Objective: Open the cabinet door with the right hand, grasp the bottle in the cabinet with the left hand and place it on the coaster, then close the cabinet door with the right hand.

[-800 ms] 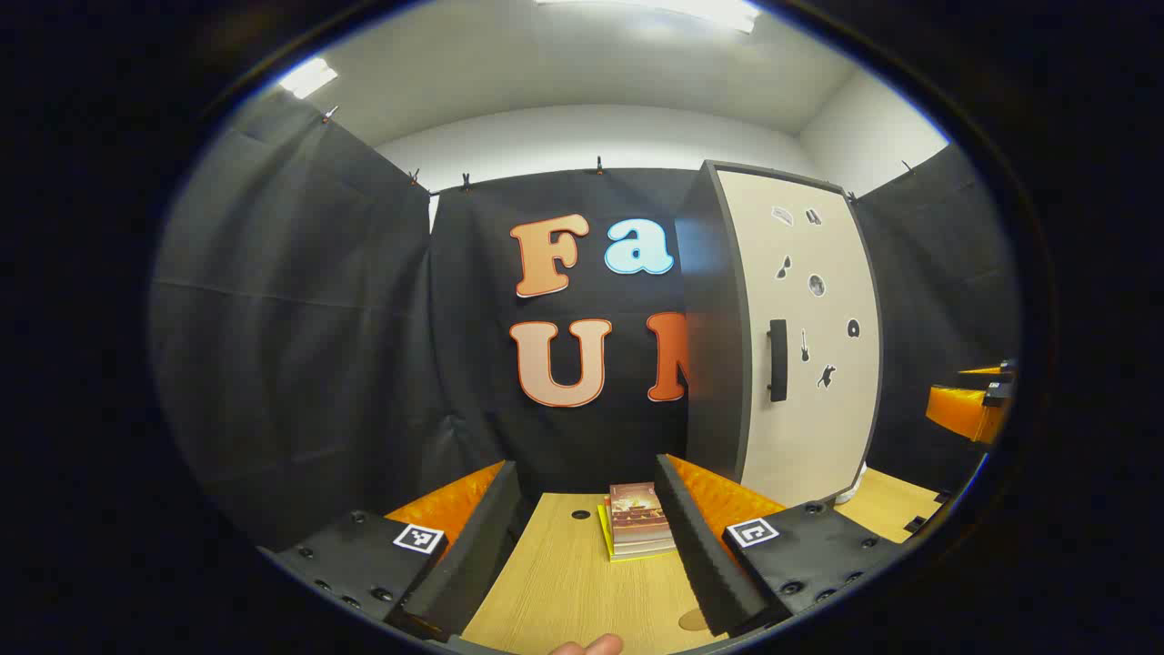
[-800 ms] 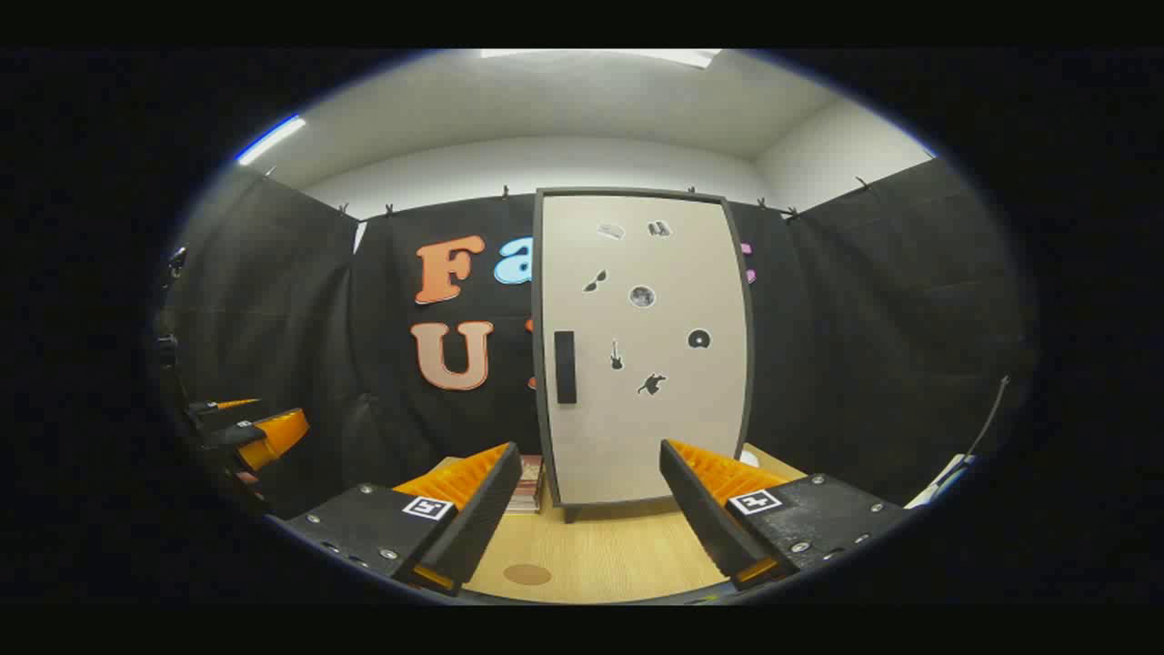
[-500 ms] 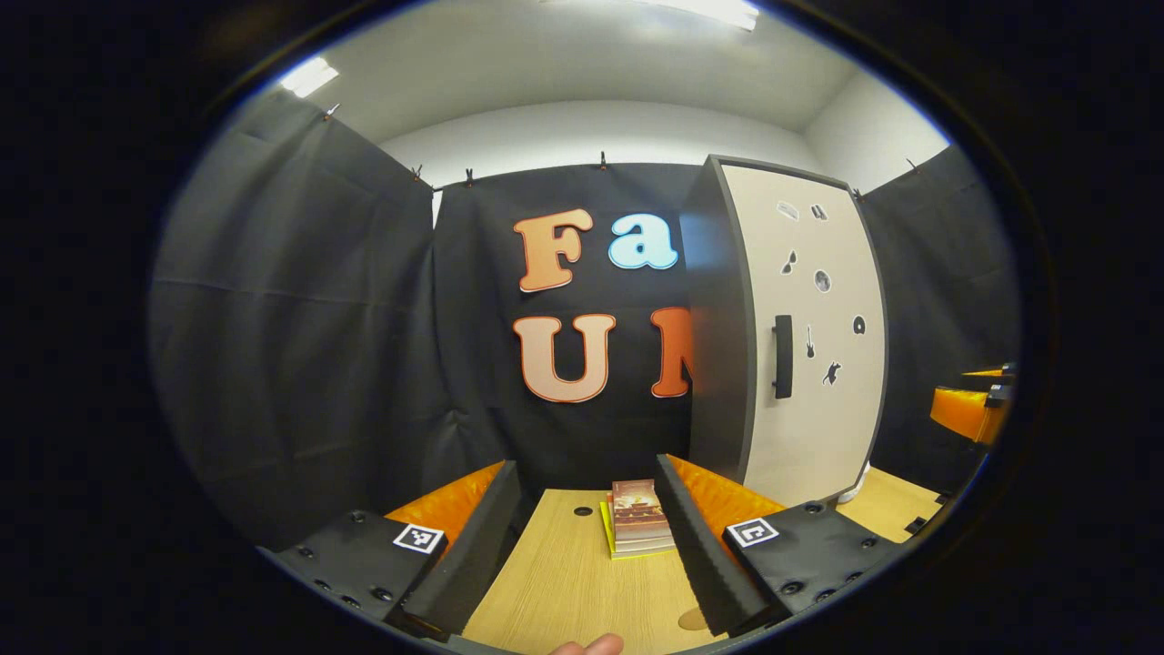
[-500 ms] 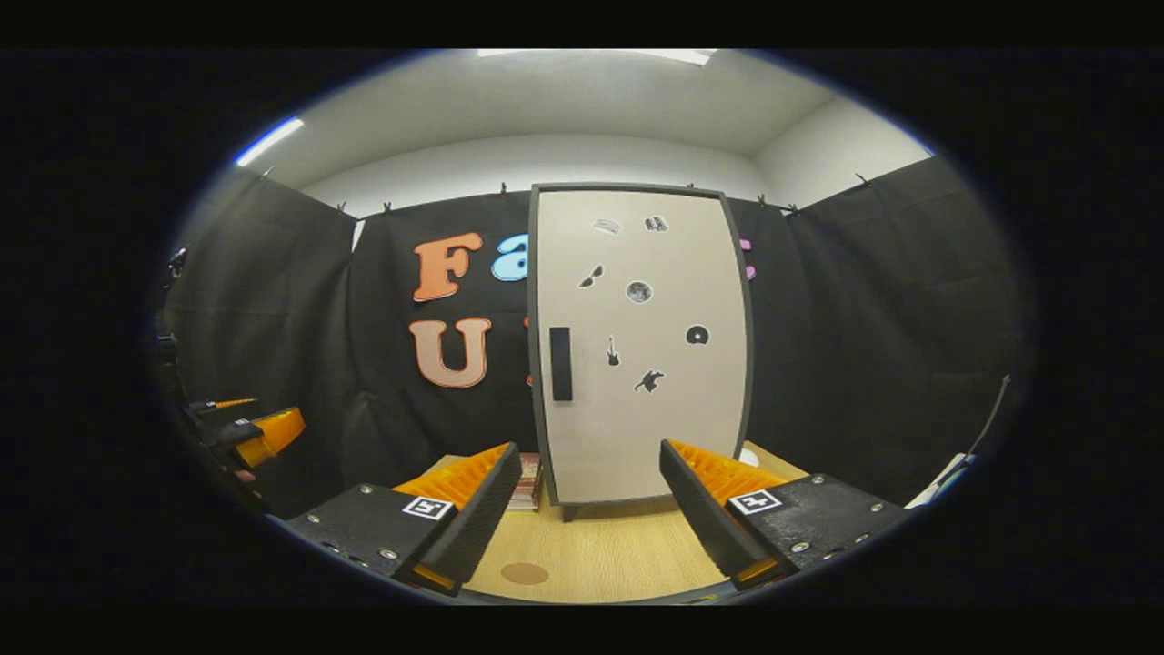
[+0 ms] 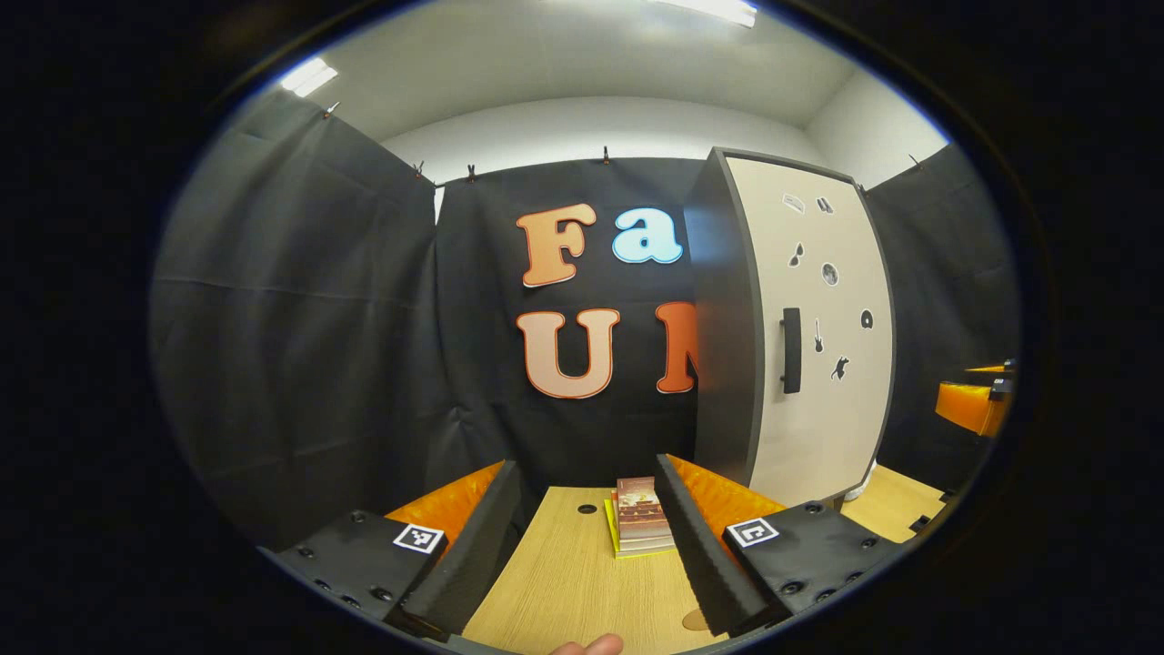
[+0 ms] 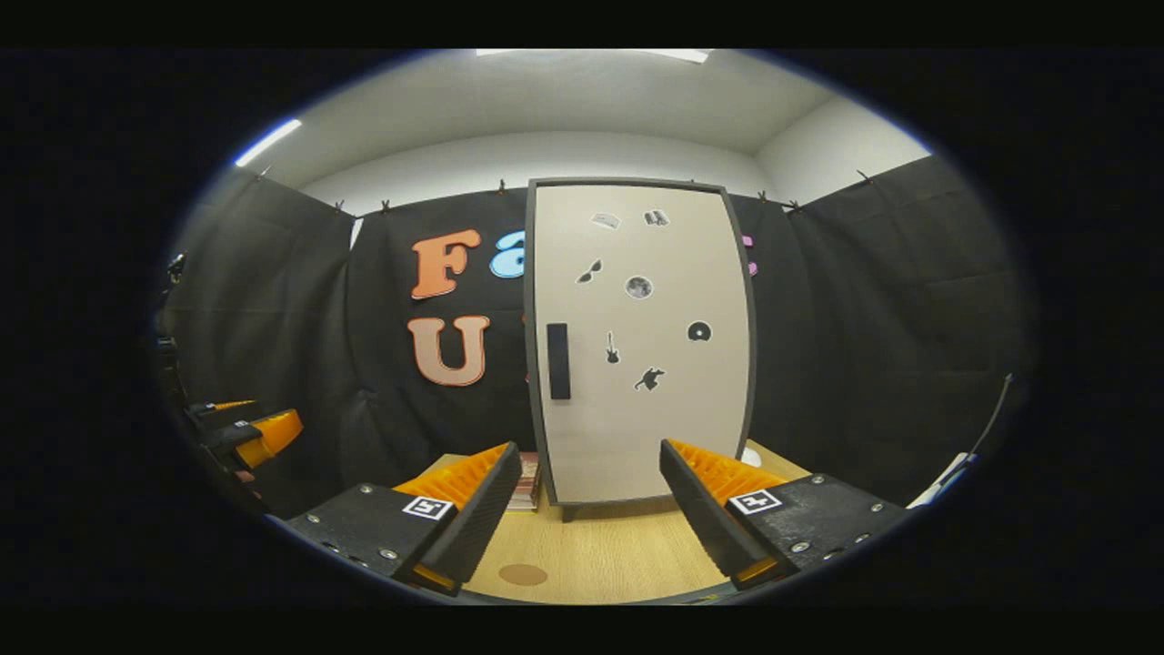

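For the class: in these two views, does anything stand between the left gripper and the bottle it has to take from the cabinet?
Yes. The cabinet door is shut, its handle untouched, so whatever is inside is hidden behind it. The left gripper is open over the table, near a stack of books. The right gripper, also open, faces the door across bare table.

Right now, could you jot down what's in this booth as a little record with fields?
cabinet door: shut, with small stickers on its front
handle: dark vertical bar near the door's left edge
right gripper: open, apart from the door
left gripper: open, holding nothing
books: small stack on the table
coaster: round, bare, on the table
bottle: hidden
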`<action>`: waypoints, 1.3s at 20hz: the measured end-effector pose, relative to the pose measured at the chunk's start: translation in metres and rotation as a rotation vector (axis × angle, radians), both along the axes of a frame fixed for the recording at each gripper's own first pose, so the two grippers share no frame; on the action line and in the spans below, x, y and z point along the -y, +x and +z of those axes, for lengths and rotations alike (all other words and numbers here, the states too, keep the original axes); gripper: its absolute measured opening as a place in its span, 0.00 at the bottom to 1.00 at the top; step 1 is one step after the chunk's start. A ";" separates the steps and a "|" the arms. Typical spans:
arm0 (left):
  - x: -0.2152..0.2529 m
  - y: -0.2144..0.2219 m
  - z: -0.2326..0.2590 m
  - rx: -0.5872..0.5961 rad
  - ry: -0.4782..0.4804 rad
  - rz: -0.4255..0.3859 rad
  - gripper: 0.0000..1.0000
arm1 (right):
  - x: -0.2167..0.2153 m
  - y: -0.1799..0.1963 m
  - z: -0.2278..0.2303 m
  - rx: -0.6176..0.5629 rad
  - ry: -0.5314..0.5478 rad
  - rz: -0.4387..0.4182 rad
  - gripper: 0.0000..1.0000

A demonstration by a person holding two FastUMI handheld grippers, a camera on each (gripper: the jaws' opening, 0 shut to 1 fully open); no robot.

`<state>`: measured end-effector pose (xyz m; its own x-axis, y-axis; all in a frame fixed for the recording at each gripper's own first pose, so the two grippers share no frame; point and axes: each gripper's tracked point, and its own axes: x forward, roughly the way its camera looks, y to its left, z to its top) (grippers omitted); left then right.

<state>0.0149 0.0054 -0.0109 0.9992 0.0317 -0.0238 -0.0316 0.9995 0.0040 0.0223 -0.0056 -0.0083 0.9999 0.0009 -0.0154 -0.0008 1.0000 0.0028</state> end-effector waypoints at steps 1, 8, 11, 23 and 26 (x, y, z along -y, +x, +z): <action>-0.001 0.001 -0.001 -0.003 0.001 0.002 0.97 | 0.000 0.002 0.000 0.000 0.004 -0.001 0.95; -0.005 0.012 -0.009 -0.017 0.004 0.005 0.97 | -0.005 0.022 -0.002 -0.007 -0.004 0.004 0.95; -0.007 0.017 -0.014 -0.030 0.005 0.004 0.97 | -0.010 0.039 -0.001 -0.013 -0.009 0.015 0.95; -0.052 0.041 -0.047 -0.093 -0.003 0.068 0.97 | -0.050 0.182 0.043 0.038 -0.051 0.077 0.95; -0.074 0.048 -0.056 -0.113 -0.008 0.104 0.97 | -0.059 0.218 0.049 0.048 -0.052 0.085 0.95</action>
